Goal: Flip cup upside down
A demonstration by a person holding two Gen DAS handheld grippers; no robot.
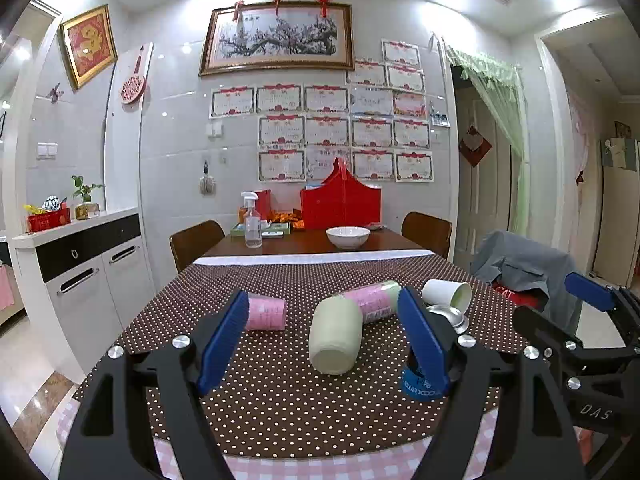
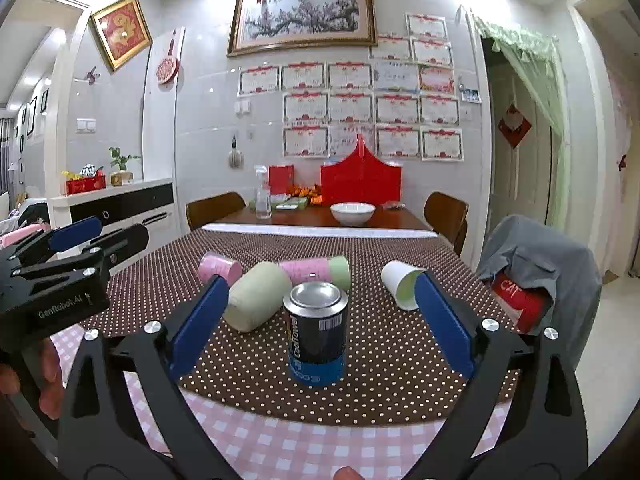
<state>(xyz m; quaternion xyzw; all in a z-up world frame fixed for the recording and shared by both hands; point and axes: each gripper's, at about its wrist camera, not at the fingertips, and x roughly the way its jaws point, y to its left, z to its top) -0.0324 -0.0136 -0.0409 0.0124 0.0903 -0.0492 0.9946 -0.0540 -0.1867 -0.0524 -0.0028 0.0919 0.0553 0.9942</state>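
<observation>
Several cups lie on their sides on a brown dotted cloth (image 1: 280, 408). A pale green cup (image 1: 335, 336) lies between the open fingers of my left gripper (image 1: 326, 328); it shows in the right wrist view (image 2: 256, 296) too. A pink cup (image 1: 266, 313) (image 2: 220, 269), a pink-and-green cup (image 1: 372, 300) (image 2: 316, 270) and a white cup with a green inside (image 1: 448, 294) (image 2: 402, 284) lie behind. A dark blue can-shaped cup (image 2: 317, 332) stands bottom up between the open fingers of my right gripper (image 2: 320, 320). Both grippers are empty.
A white bowl (image 1: 348, 237), a spray bottle (image 1: 252, 220) and a red box (image 1: 340, 200) stand at the table's far end. A chair draped with grey cloth (image 2: 540, 264) stands right of the table. A cabinet (image 1: 80, 272) stands on the left.
</observation>
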